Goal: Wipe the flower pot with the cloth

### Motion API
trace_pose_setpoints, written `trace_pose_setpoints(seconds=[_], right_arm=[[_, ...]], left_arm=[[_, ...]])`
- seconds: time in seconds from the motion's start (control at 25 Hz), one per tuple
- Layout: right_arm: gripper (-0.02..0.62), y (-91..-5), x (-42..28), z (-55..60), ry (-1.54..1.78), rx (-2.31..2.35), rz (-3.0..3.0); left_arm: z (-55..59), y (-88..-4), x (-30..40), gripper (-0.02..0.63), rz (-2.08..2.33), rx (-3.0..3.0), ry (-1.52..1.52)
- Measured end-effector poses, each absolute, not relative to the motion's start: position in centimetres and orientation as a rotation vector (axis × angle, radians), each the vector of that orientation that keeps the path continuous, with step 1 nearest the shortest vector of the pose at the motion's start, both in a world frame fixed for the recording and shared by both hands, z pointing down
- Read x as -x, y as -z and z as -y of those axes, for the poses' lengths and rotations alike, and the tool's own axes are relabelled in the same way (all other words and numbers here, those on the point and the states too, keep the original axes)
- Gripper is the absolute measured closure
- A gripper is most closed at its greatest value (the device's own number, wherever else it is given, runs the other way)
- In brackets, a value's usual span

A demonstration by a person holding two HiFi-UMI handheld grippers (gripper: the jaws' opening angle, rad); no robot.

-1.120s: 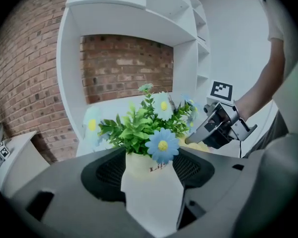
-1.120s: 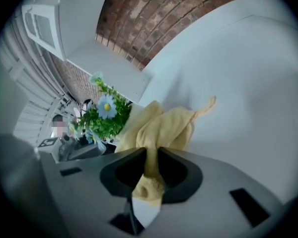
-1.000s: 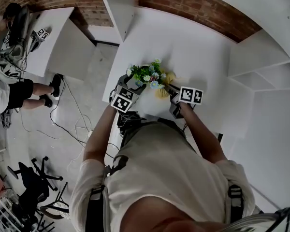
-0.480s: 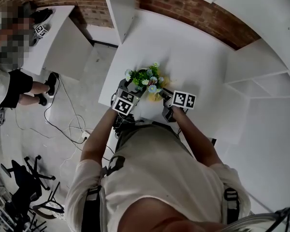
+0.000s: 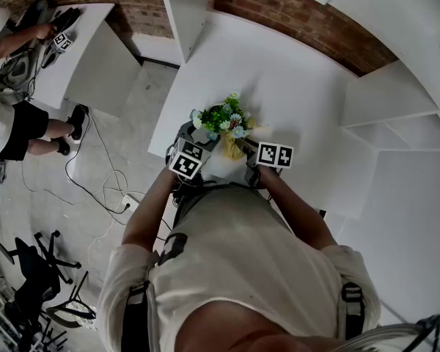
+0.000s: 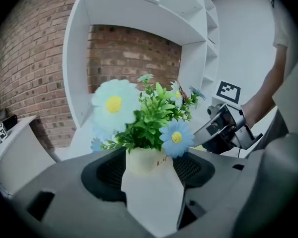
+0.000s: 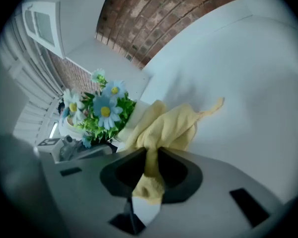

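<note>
My left gripper [image 6: 151, 176] clamped the pot [image 6: 141, 158]; my right gripper [image 7: 148, 171] pinched the cloth [image 7: 164, 128]. I feared a hard wipe might twist the pot loose or snag the flowers [image 6: 149, 120].

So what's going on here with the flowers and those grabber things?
A person standing at a white table is cleaning a small cream flower pot that holds blue and white flowers with green leaves. The left gripper is clamped on the pot and holds it upright. The right gripper pinches a bunched yellow cloth, which looks pressed against the side of the pot. So the wiping seems to be under way.
</note>
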State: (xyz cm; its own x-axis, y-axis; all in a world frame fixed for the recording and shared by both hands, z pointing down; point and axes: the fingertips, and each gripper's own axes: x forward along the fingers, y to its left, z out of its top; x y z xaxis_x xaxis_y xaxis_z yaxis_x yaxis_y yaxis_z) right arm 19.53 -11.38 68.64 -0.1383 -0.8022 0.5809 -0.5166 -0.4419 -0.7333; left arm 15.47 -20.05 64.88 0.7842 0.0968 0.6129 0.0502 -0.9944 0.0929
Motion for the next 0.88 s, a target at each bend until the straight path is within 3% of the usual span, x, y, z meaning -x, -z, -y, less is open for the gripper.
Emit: trace_pose_setpoints(seconds=[0.28, 0.88], right_arm=[[0.509, -65.2, -22.2, 12.3, 1.446, 1.874, -1.41], [0.508, -68.5, -20.0, 12.0, 1.541, 1.894, -1.386]], left_arm=[[20.9, -65.4, -16.1, 0.298, -0.184, -2.863, -1.035], [18.3, -65.9, -14.5, 0.319, -0.173, -2.832, -1.044]])
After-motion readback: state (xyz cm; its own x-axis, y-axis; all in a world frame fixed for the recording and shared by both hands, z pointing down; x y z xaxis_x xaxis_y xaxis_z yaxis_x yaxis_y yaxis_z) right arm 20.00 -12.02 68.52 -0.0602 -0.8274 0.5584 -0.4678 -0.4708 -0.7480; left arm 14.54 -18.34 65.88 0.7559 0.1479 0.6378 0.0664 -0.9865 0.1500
